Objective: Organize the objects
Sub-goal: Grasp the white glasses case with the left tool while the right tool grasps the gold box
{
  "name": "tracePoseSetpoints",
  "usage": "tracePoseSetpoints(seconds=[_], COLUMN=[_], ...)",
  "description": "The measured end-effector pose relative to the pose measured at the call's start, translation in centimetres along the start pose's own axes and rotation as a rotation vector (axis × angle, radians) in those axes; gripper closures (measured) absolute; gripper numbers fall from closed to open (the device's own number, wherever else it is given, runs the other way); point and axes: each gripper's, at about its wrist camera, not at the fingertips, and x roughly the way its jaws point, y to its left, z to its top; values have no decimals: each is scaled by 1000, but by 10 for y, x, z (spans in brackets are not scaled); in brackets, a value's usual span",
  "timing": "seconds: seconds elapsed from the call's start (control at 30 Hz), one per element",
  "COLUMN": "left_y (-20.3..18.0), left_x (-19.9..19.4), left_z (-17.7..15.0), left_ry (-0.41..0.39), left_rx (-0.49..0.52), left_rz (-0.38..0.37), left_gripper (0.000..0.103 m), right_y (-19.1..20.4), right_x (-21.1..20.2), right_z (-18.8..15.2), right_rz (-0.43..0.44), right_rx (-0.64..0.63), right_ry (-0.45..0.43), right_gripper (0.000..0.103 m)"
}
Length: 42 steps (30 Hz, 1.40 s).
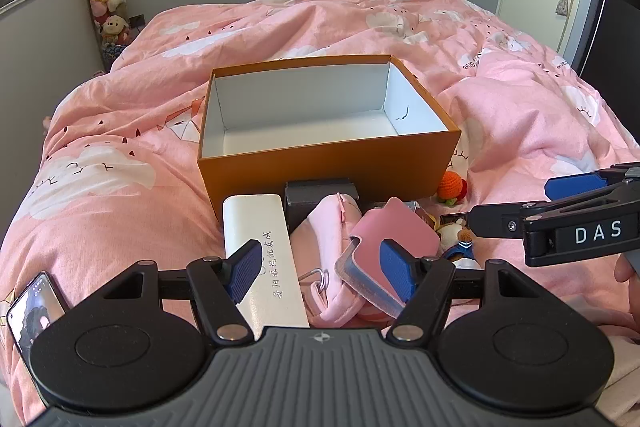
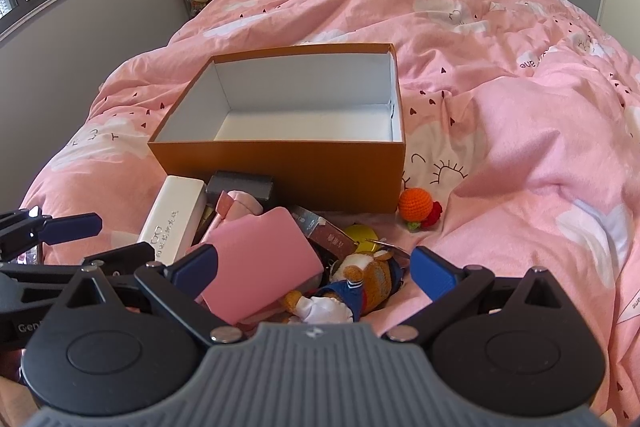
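- Orange cardboard is forming the walls of an open box (image 1: pixel 328 163), which is sitting empty on the pink duvet (image 1: pixel 120 115) toward the middle of the bed, its long axis running across both views.
- A heap of small things is lying against the box's near wall, toward the foot edge of the bed: a white case (image 1: pixel 260 251), a grey box (image 1: pixel 320 193), a pale pink pouch (image 1: pixel 332 227), a pink wallet (image 1: pixel 384 247), a plush toy (image 2: pixel 360 287) and, off by the box's right corner, an orange crochet ball (image 2: pixel 416 203).
- The left gripper (image 1: pixel 318 267) is hovering low over the heap with its blue fingers spread wide and gripping nothing; one pad is lying over the white case, the other over the pink wallet.
- The right gripper (image 2: pixel 320 267) is likewise standing wide apart and empty, straddling the pink wallet and the plush toy, which is lying directly between its fingers.
- The white case is lying with its long axis pointing away from the left gripper toward the box, so closing on it would likely be across its narrow width; the left hand looks nearer to it, the right nearer to the plush toy.
- From either gripper the box is lying straight ahead and just beyond the heap, so any lift would probably be followed by a short carry forward over the near wall.
- A phone (image 1: pixel 34 307) is lying at the left edge of the bed, apart from the heap.
- Sorting appears to be only starting, the box holding nothing yet.
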Motion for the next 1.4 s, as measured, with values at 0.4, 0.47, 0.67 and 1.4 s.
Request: tracePoseSetpoints(seconds=[0.4, 0.47, 0.67, 1.4], left_y=[0, 0, 14, 60], left_x=[0, 0, 2, 82], left_z=[0, 0, 2, 20], left_ry=[0, 2, 19, 274], left_rx=[0, -1, -34, -179], left_rz=[0, -3, -3, 23], left_gripper=[24, 24, 24, 32], right_y=[0, 0, -1, 34], right_x=[1, 1, 6, 87], right_z=[-1, -1, 2, 67], right_rz=[2, 2, 23, 270], right_rx=[2, 2, -3, -109], right_ry=[6, 6, 27, 182], right_gripper=[1, 1, 1, 61])
